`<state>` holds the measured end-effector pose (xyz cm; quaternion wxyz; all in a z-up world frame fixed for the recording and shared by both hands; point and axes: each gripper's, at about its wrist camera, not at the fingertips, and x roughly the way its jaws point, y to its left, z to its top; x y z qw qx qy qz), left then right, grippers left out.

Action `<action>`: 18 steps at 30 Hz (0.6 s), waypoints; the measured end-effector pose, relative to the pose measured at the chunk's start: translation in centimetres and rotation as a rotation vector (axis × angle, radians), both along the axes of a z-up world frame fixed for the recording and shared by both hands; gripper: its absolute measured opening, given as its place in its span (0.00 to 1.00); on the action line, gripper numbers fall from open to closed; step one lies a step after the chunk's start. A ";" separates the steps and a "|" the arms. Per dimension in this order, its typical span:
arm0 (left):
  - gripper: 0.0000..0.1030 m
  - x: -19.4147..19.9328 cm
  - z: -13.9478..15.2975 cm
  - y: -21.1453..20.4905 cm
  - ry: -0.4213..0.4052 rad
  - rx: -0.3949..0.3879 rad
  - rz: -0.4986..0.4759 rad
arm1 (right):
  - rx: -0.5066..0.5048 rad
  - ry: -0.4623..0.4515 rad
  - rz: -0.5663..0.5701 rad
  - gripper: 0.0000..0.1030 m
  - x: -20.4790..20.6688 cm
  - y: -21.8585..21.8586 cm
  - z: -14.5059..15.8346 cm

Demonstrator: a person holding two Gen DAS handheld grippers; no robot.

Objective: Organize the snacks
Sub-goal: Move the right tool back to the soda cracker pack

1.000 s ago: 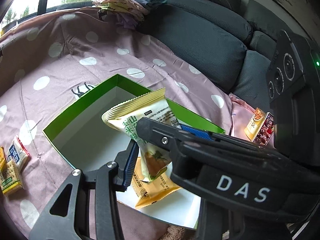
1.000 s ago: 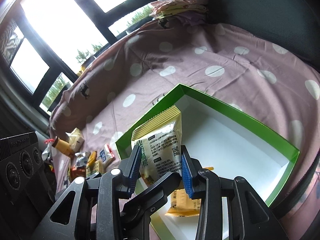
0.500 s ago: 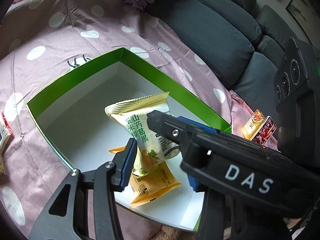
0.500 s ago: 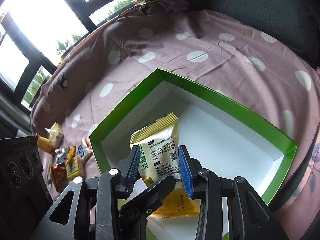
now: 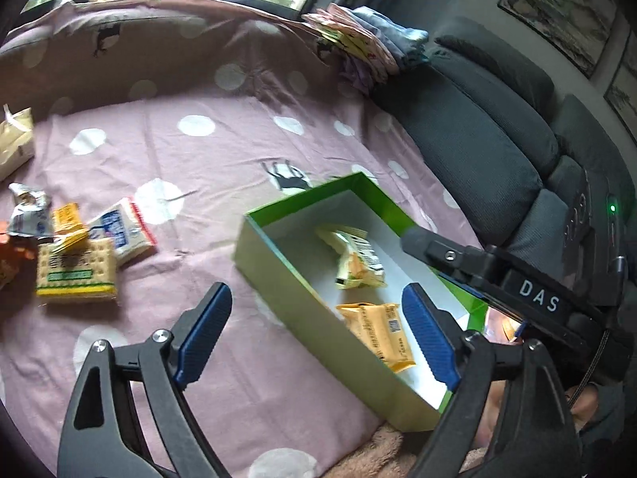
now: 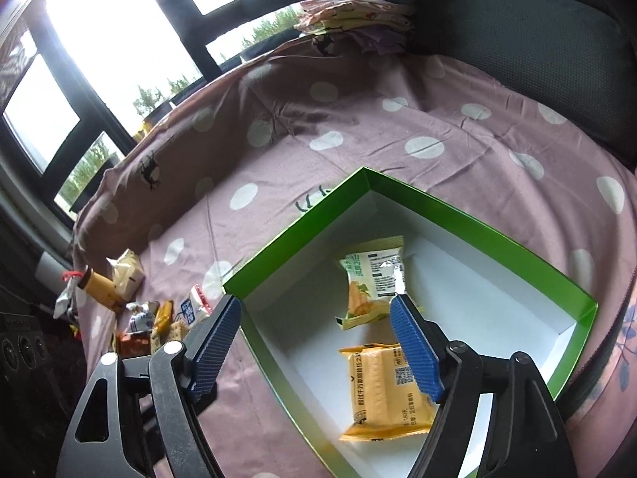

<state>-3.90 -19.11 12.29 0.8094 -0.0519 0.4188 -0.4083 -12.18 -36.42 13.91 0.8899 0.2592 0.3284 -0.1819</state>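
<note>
While both hand-held grippers, left (image 5: 314, 334) and right (image 6: 316, 346), have just sprung wide and empty, two snack packets (image 6: 372, 285) lie in one green box (image 6: 450, 207).

windows (image 6: 119, 20): bright daylight | sofa (image 5: 477, 127): dark grey | wall pictures (image 5: 557, 4): framed

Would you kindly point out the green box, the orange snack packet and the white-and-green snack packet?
green box (image 6: 469, 219), right wrist view, far rim.
orange snack packet (image 6: 382, 394), right wrist view, middle of wrapper.
white-and-green snack packet (image 6: 374, 279), right wrist view, middle of wrapper.
</note>
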 end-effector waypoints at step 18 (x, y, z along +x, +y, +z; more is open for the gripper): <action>1.00 5.0 -4.4 20.9 -0.012 0.145 0.599 | -0.052 0.035 0.231 0.79 7.7 9.7 -1.3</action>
